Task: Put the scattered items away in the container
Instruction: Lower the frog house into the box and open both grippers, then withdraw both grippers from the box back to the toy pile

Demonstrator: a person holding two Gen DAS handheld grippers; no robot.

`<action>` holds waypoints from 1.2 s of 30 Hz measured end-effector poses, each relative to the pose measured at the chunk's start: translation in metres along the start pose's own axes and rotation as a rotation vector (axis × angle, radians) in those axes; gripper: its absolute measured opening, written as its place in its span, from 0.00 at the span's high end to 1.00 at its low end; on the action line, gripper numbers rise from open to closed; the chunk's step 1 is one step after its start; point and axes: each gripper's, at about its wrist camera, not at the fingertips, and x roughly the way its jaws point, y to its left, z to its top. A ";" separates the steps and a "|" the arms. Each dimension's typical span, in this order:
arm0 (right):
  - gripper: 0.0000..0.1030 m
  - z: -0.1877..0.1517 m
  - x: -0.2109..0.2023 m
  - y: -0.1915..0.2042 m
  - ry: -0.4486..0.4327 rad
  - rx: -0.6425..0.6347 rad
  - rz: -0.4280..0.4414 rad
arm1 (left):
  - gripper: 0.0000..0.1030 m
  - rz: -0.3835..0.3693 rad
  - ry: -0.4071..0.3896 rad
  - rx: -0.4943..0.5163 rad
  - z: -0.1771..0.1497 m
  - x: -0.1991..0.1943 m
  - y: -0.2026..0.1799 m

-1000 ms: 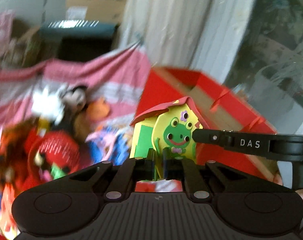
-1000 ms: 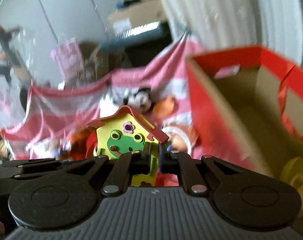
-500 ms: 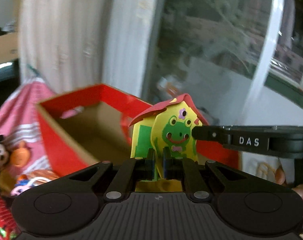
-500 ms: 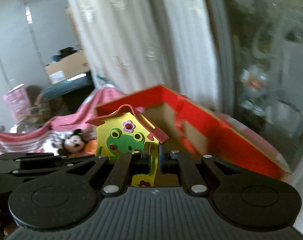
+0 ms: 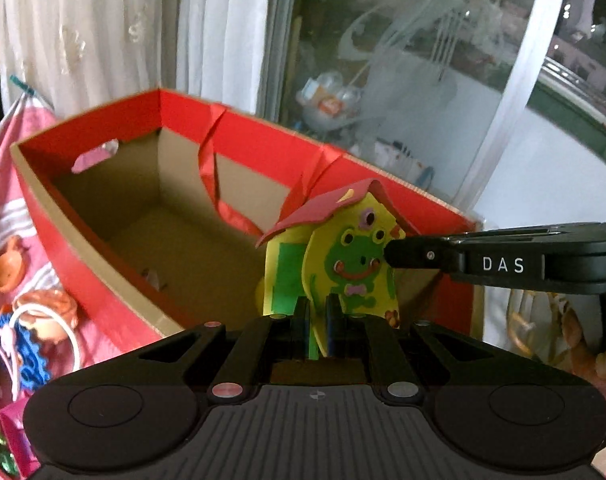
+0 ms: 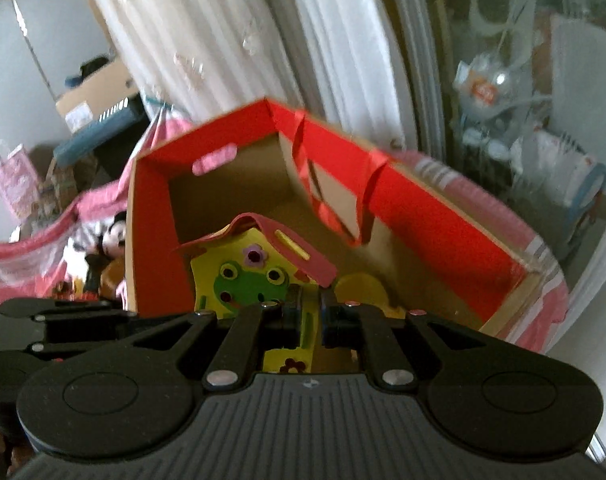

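Note:
A yellow foam frog house (image 5: 345,256) with a red roof is held by both grippers over the open red cardboard box (image 5: 103,132). My left gripper (image 5: 317,312) is shut on its lower edge. My right gripper (image 6: 309,312) is shut on another edge of the house (image 6: 247,276); its black arm (image 5: 503,264) reaches in from the right in the left wrist view. The box (image 6: 423,208) has a brown inside and red ribbon handles. A yellow item (image 6: 361,288) lies in its near corner.
Scattered toys lie on the pink striped cloth left of the box: a doll with orange hair (image 5: 43,312), an orange toy (image 5: 7,268), a Mickey plush (image 6: 111,236). White curtains (image 5: 103,32) and a glass door (image 5: 423,60) stand behind the box.
Both grippers have carried the frog house from above the toy pile rightward to over the open box. Their hold on it is unchanged.

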 end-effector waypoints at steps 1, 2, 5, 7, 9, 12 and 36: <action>0.82 -0.001 0.003 -0.001 0.022 -0.007 0.005 | 0.95 0.004 0.007 -0.006 0.000 0.002 0.001; 0.64 -0.001 0.006 -0.001 0.045 -0.006 0.017 | 0.73 0.011 0.012 -0.014 0.000 0.002 0.003; 0.29 -0.001 0.010 -0.001 0.067 -0.018 0.026 | 0.47 0.062 -0.008 -0.045 0.004 -0.001 0.010; 0.29 0.001 0.010 -0.004 0.067 -0.009 0.033 | 0.31 0.091 -0.025 -0.073 0.006 -0.002 0.017; 0.25 0.003 0.011 -0.009 0.071 0.014 0.038 | 0.29 0.084 -0.036 -0.104 0.008 -0.005 0.024; 0.25 0.003 0.015 -0.014 0.079 0.036 0.033 | 0.28 0.104 -0.048 -0.102 0.012 -0.005 0.026; 0.22 0.014 0.037 -0.021 0.086 0.049 0.048 | 0.20 0.065 -0.040 -0.063 0.016 -0.001 0.029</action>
